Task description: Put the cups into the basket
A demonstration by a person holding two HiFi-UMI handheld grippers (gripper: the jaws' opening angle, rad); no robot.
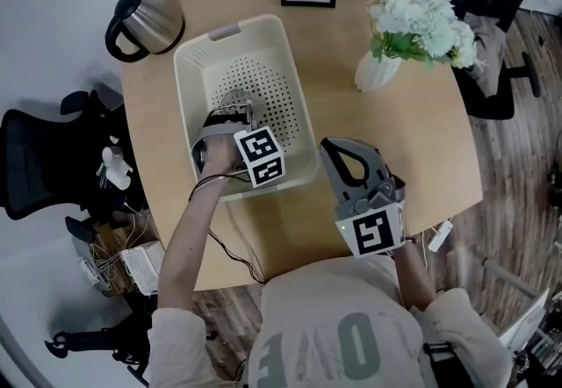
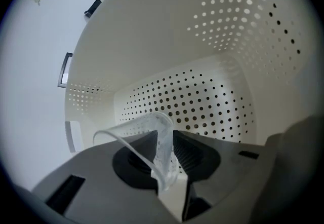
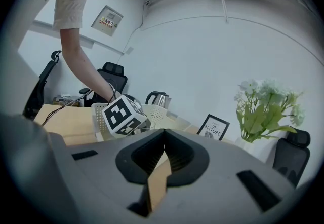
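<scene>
Jaws of the left gripper are opening, pads touching the thin wall of a clear cup low inside the basket. The cup's base is hidden. The right gripper is clenched and empty above the near table.

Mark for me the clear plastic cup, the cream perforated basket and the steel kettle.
clear plastic cup (image 2: 163, 143): left gripper view, on its side wall.
cream perforated basket (image 1: 230, 30): head view, on its far rim.
steel kettle (image 1: 160, 19): head view, on its body.
</scene>
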